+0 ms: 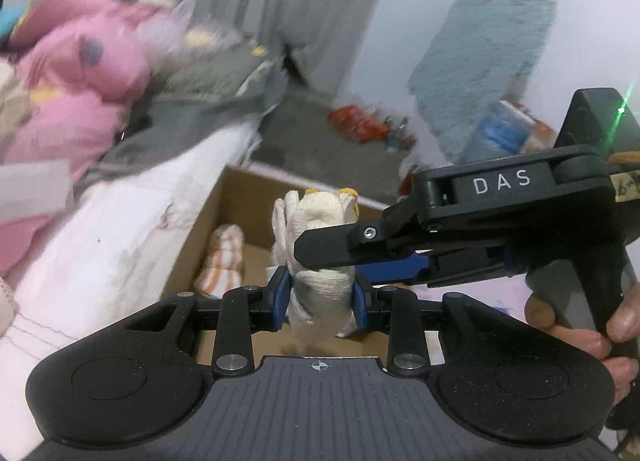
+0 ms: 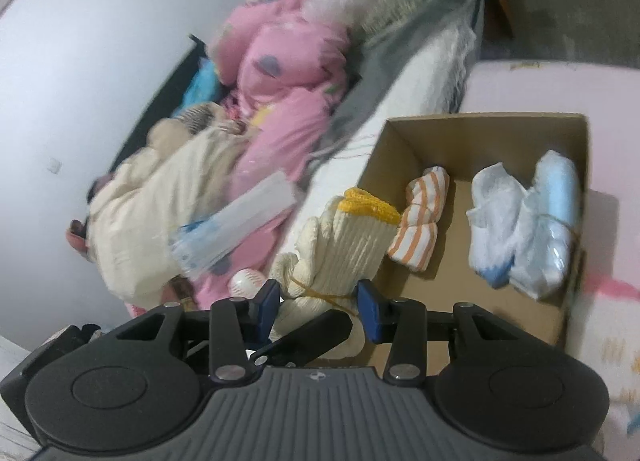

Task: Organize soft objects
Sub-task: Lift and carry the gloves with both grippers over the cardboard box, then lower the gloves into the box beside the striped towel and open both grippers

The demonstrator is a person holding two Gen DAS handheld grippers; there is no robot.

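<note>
Above the cardboard box (image 2: 500, 133), we have the soft, light tied glove bundle (image 1: 320, 245) pinched mid-body by both hand-held grippers, left (image 1: 322, 297) clamped, right (image 2: 318, 303) part-open around it.

Left tool (image 1: 320, 299) points downward, jaws clamped tight on the glove bundle (image 1: 320, 237). Right tool (image 2: 318, 303) reaches across from the right, jaws partly apart around the same bundle; contact unclear. Bare hand (image 1: 580, 329) grips its handle.

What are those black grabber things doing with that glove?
A person is tidying soft things into a cardboard box. The left gripper is shut on a bundle of cream work gloves, and the right gripper has its fingers on either side of the same bundle. A striped cloth roll and white-and-blue bundles already lie in the box.
</note>
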